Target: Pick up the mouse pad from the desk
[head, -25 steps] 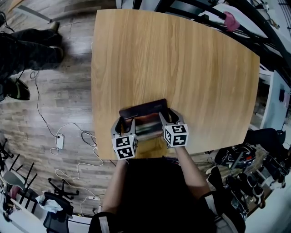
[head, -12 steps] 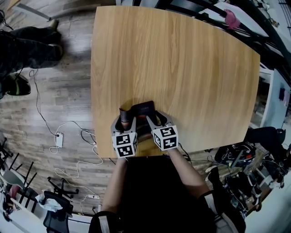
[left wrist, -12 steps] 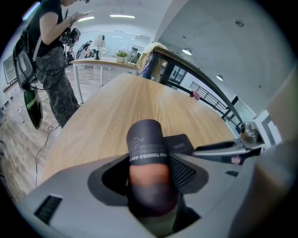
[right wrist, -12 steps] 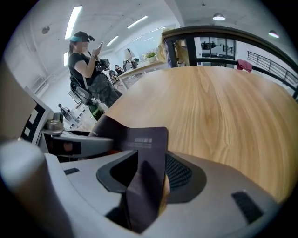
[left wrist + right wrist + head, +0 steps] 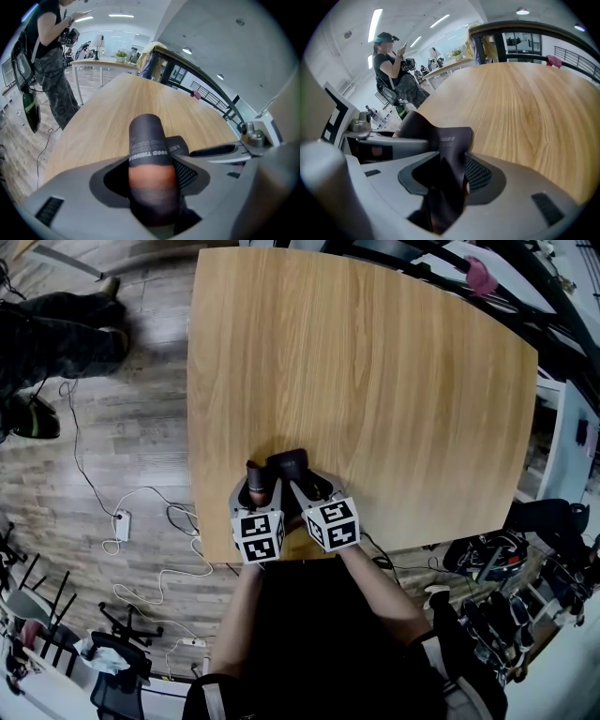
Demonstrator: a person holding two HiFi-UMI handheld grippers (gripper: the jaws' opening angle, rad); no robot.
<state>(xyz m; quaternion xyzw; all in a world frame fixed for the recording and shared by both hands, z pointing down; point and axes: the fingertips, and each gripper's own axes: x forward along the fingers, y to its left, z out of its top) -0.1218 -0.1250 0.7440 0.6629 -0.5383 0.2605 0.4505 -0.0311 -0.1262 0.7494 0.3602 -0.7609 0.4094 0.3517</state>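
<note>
While I am bunching up the mouse pad [image 5: 292, 463]:
My left gripper [image 5: 255, 487], clamping the roll, has just been opening, and my right gripper [image 5: 302, 486] is closing on the fold, so the springy roll could be slipping free.

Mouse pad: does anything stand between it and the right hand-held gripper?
Nothing visible does. The mouse pad already sits folded between the jaws of the right hand-held gripper, which have just been closing on it.

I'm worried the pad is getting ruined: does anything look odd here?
Yes: the mouse pad isn't flat. Its left end is curled into a tube in the left hand-held gripper, its right end folded sharply in the right hand-held gripper, whose jaws have just been closing.
</note>
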